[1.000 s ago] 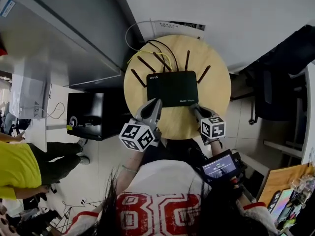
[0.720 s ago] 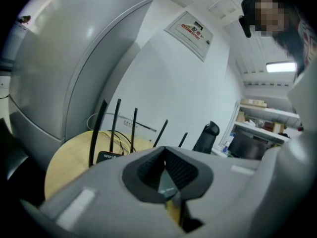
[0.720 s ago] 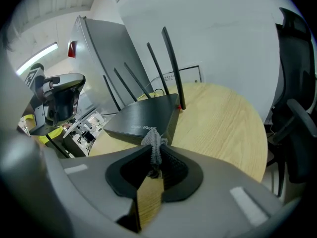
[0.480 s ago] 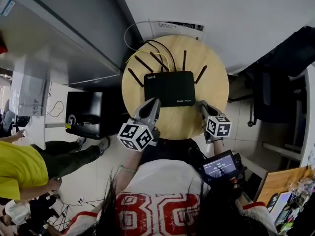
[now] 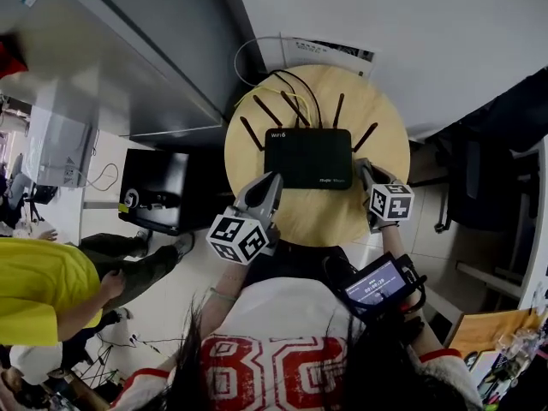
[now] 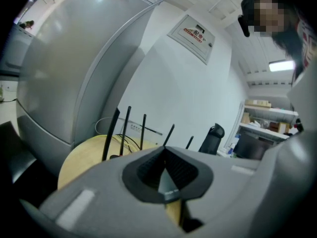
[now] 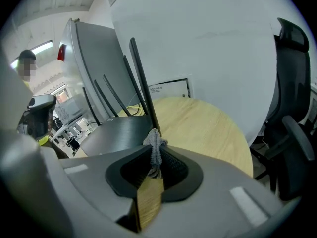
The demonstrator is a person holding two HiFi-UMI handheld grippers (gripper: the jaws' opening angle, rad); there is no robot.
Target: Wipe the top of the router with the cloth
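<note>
**Right gripper has the cloth at the router's right edge, left gripper is empty**

- Right gripper (image 5: 360, 163) (image 7: 152, 153): jaws clamped on a tuft of grey cloth (image 7: 157, 143), which sticks out just past the tips. You've got it pointing away from you and canted slightly left, tip at the front-right corner of the router (image 5: 308, 158) (image 7: 116, 129). In the right gripper view the tuft sits next to the base of the nearest antenna (image 7: 142, 83). Can't tell if the cloth touches the router top.
- Left gripper (image 5: 272, 179) (image 6: 165, 149): jaw tips together, nothing between them. You hold it angled away from you and to your right, tip just off the router's front-left corner, above bare table (image 5: 317, 219). Its marker cube (image 5: 238, 236) hangs past the near table rim.
- Your forearms come in from below, one each side of the router. A small lit screen (image 5: 375, 282) sits by your right forearm.
- Router: flat, black, centred on the round wooden table, antennas fanned out along its far edge. Yellow and black cables (image 5: 287, 88) loop behind it.
- The cloth is too small to make out in the head view.
- Surroundings: black office chair (image 7: 292, 108) right of the table, grey cabinet (image 5: 128, 58) to the left.
</note>
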